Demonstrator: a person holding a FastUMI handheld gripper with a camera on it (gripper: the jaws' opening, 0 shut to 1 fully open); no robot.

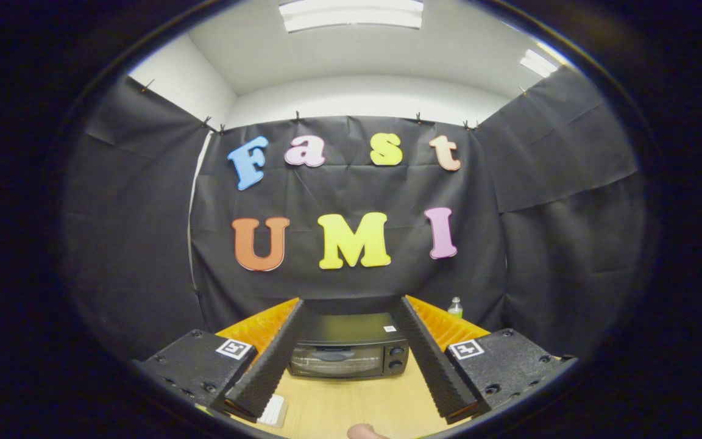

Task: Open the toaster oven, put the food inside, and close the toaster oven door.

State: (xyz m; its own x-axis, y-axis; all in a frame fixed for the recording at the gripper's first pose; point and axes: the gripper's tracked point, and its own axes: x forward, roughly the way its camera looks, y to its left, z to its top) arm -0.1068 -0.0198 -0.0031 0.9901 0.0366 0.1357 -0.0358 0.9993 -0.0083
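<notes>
Beyond the spread fingers of the gripper (350, 308) — nothing held — the toaster oven (348, 347) was seen, door apparently closed.

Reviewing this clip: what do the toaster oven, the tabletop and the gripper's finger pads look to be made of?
Toaster oven: seemingly black painted metal with a glossy glass door that reflects light.
Tabletop: pale wood or laminate, matte, grain too faint to tell.
Gripper, open with nothing between the fingers: pads look like black ribbed rubber or foam, backed by orange plastic.

Toaster oven (348, 346) on table (351, 405) (bottle (455, 306) behind, rightward).
</notes>
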